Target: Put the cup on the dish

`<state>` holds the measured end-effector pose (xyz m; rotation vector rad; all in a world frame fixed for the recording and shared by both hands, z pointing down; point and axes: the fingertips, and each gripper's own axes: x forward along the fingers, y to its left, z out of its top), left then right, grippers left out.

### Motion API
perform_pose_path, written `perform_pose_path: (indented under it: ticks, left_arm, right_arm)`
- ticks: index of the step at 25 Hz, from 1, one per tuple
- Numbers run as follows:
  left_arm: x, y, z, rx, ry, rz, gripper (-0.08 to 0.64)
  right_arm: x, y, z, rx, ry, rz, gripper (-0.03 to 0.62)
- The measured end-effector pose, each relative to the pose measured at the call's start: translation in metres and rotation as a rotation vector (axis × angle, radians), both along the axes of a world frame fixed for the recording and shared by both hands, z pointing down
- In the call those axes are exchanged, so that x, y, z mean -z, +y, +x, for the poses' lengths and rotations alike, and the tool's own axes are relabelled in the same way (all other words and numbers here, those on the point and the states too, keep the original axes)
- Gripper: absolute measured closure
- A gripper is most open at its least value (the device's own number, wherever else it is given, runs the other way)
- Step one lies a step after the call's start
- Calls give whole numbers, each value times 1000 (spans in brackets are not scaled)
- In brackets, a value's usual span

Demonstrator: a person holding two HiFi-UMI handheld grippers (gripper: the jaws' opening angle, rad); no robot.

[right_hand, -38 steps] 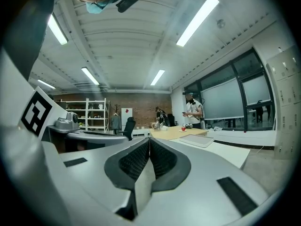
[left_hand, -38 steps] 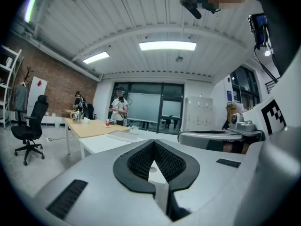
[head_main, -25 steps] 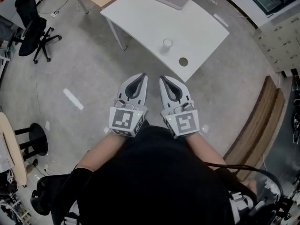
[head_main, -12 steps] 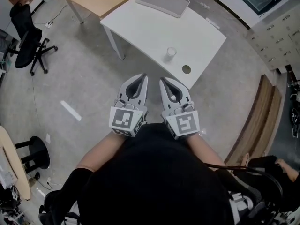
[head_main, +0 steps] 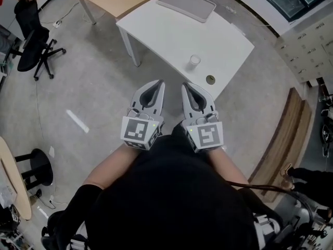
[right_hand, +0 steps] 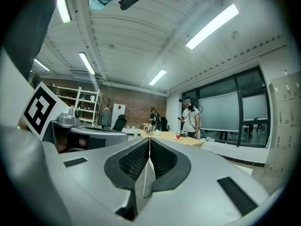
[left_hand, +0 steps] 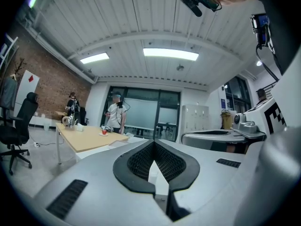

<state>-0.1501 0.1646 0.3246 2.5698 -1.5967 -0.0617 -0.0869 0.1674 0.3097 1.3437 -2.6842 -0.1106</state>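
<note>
The white bench (head_main: 171, 30) now sits closer to both tools than it did a second ago. Its near corner has slid toward their tips, so the person is closing in on it, with the two tools side by side in front of the body and pointing level at the bench. The left tool (head_main: 156, 84) has its jaws pressed together with nothing between them, and its own view shows the ribbed pads meeting at the tip. The right tool (head_main: 186, 86) is likewise pressed together and empty. Neither grip has changed over this stretch.

The cup (head_main: 194, 61) stands upright on the bench, ahead of the right tool's tip and a little to its right, untouched. The dish (head_main: 210, 79), a small dark round thing, lies nearer to that tool than the cup does, by the bench's near corner and further to the right. Cup and dish are near each other but apart. A grey tray (head_main: 186, 4) lies at the far end of the bench, well beyond both.

For the task, only the approach is under way: nothing is grasped and the cup is not on the dish. The right tool looks the better placed; it has to spread its jaws before reaching the cup, then bring it the short way back to the dish
</note>
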Motion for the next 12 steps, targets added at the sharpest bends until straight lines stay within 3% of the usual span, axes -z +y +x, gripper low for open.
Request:
perform_pose_path:
  ticks: [12]
  left_arm:
    - [-19,-16,11,-4,3,-65,552]
  right_arm:
    - [-18,-12,21,-26,-11,-35,578]
